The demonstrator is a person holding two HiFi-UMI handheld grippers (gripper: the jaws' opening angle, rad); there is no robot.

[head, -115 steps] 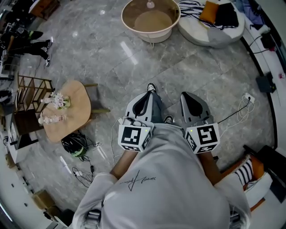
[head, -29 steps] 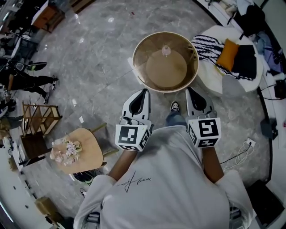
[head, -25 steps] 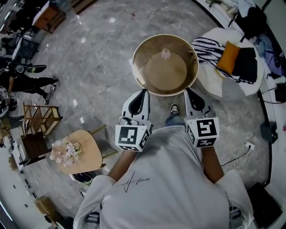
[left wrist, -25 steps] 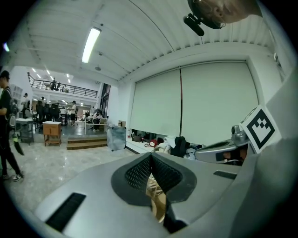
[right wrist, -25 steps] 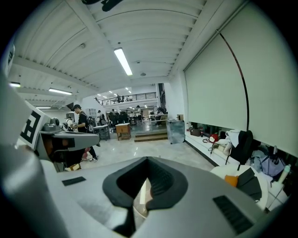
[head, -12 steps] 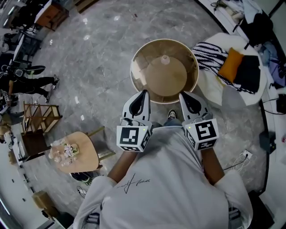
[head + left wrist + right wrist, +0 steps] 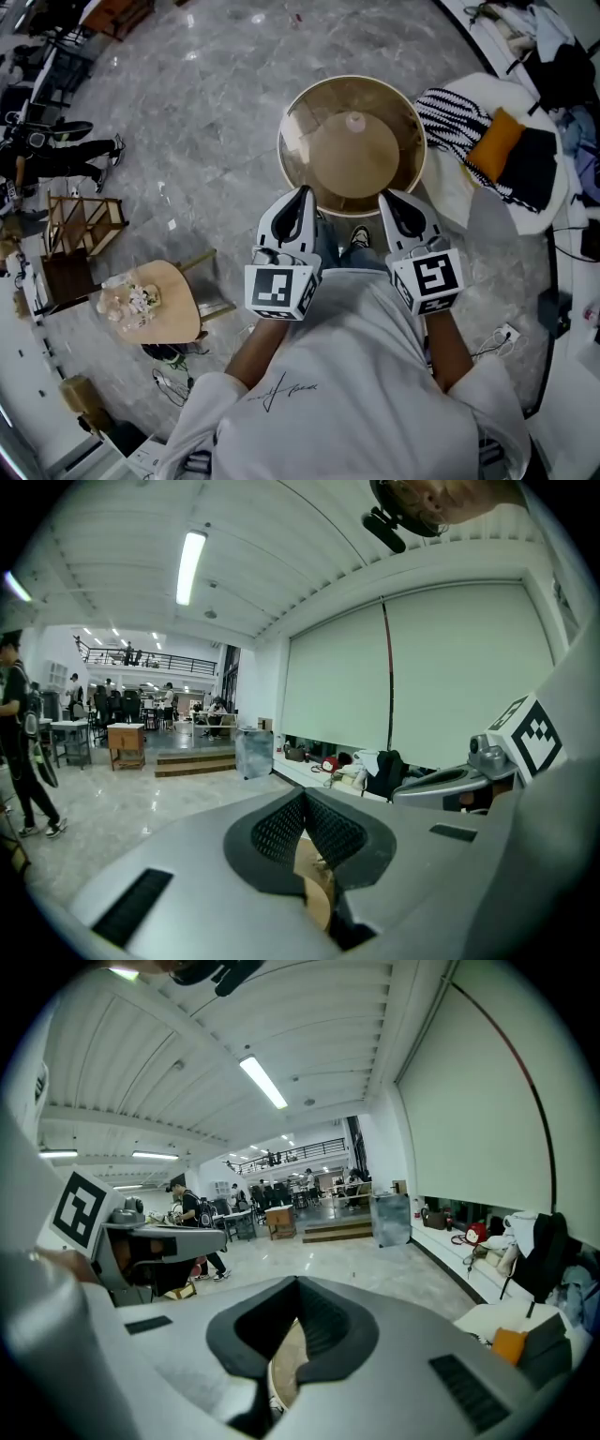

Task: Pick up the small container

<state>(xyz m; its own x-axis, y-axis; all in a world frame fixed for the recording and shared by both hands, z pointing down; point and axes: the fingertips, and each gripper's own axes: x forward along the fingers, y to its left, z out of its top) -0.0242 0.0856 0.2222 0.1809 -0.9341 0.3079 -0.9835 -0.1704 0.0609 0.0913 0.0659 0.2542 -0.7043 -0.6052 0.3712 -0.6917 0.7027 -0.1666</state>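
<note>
Nothing grasped yet: small container (image 7: 354, 122) untouched on round table (image 7: 309, 103), upper centre of frame. Left gripper (image 7: 302, 193) and right gripper (image 7: 388, 197) both pressed together, empty, at table's near rim. Remaining: opening, reaching in, closing, lifting.

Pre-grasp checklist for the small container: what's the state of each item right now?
1. Container in view, at centre of table: ok.
2. Left gripper jaws open: not ok, shut and empty.
3. Right gripper jaws open: not ok, shut and empty.
4. Gripper at container: not ok, both tips are only at the table's near rim.
5. Container shape and lid: cannot tell, too small.
</note>
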